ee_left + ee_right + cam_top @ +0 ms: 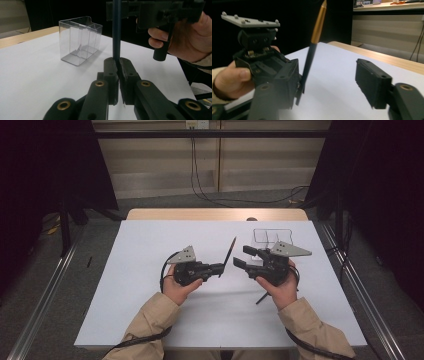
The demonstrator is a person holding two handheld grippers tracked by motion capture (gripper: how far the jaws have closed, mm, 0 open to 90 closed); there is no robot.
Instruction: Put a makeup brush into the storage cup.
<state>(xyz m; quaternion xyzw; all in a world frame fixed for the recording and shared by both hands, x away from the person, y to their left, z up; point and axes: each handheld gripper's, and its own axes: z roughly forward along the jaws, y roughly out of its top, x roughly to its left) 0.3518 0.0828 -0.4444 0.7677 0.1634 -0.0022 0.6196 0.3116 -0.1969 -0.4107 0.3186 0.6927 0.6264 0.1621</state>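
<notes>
Black-and-gold pen (228, 256) pinched by left gripper (220, 268) (upright) | right gripper (242, 256) spread

Left tongs (117, 65): matt black plastic, brass-coloured pivot rivets. Pen (312, 50) clamped in them: dark matt barrel, gold metallic-looking upper end. Box (80, 40) beyond left tongs: clear glossy plastic. Worktop (150, 250) beneath: smooth matt white, pale wood edge behind.
</notes>
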